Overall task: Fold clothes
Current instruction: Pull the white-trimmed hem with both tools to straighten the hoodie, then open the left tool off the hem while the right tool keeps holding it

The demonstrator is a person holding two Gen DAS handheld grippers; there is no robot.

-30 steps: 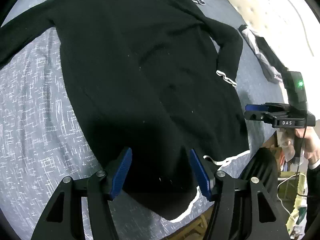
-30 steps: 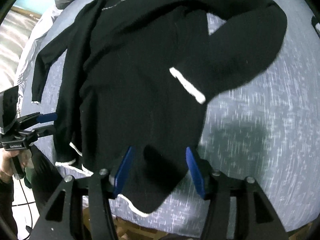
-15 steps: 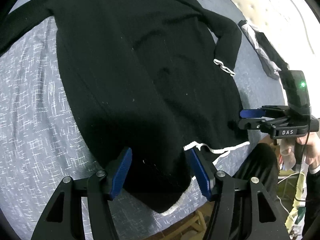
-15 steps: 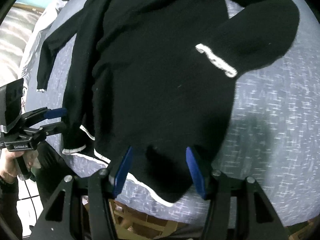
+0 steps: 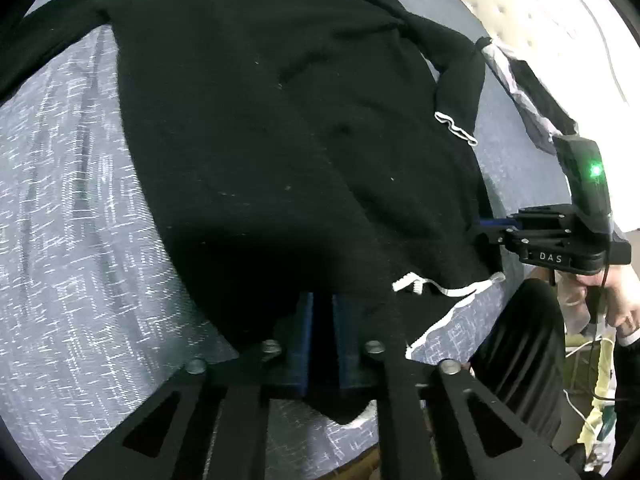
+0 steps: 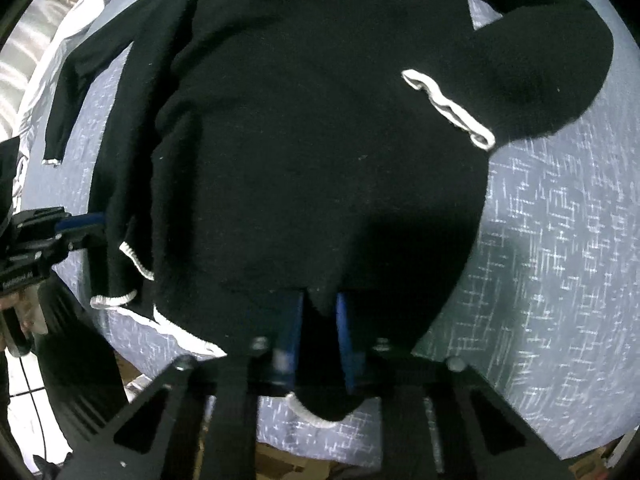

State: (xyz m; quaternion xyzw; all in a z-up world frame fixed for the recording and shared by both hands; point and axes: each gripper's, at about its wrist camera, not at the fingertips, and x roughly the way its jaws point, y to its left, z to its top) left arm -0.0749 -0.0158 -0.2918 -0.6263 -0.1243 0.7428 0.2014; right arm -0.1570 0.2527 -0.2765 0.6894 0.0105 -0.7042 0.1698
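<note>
Left wrist view: the left hand-held gripper (image 5: pixel 320 320) is clamped on the black sweater's (image 5: pixel 280 120) hem, the garment spread ahead across the bed (image 5: pixel 60 220).

Right wrist view: the right hand-held gripper (image 6: pixel 318 320) likewise pinches the hem, probably to lift and fold it forward.

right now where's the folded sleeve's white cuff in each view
Left wrist: the cuff is upper right, on the sweater's right edge.
Right wrist: the cuff is upper right of centre, large, lying on the sweater.
Shared landmark: the white-trimmed hem near both grippers.
</note>
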